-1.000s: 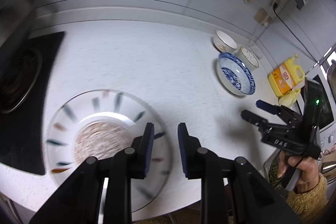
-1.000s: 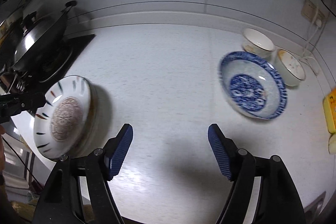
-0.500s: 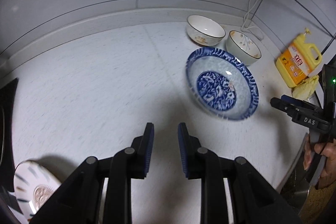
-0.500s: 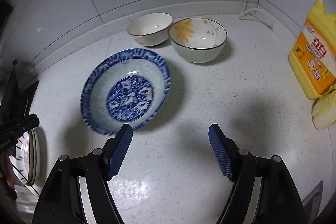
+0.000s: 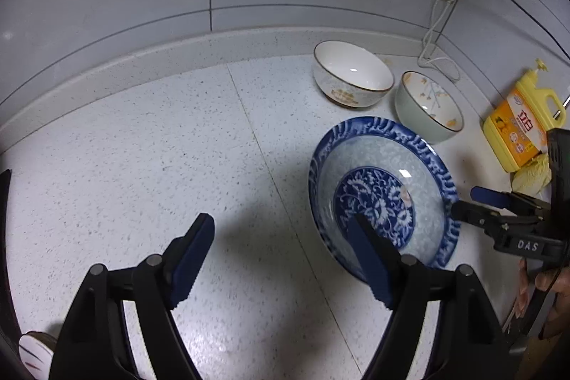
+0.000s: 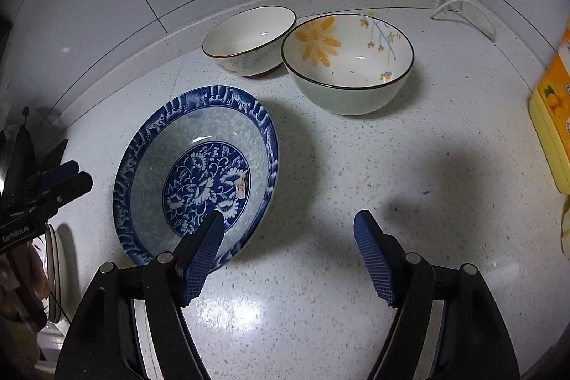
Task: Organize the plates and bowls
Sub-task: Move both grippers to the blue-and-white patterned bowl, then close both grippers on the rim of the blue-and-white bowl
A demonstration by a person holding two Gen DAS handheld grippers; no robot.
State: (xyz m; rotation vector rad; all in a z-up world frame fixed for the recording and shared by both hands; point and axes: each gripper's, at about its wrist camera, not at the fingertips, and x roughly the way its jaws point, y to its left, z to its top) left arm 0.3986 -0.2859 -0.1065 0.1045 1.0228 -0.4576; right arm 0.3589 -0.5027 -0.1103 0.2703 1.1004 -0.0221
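Observation:
A blue-and-white patterned deep plate (image 5: 381, 187) (image 6: 192, 166) lies on the white speckled counter. Behind it stand a plain white bowl (image 5: 352, 77) (image 6: 249, 38) and a white bowl with orange flowers (image 5: 427, 105) (image 6: 349, 63), side by side. My left gripper (image 5: 281, 244) is open and empty, its right finger over the plate's near rim. My right gripper (image 6: 288, 237) is open and empty, its left finger over the plate's near right rim. A striped white plate (image 5: 34, 351) (image 6: 53, 269) shows at the far left edge of both views.
A yellow detergent bottle (image 5: 520, 127) (image 6: 552, 116) stands at the right with a yellowish cloth (image 5: 530, 173) beside it. A white cable (image 6: 459, 2) lies by the back wall. The right gripper shows at the left wrist view's right edge (image 5: 506, 216).
My left gripper has opened wide and moved closer to the blue plate. My right gripper has moved in toward the plate and bowls, staying open.

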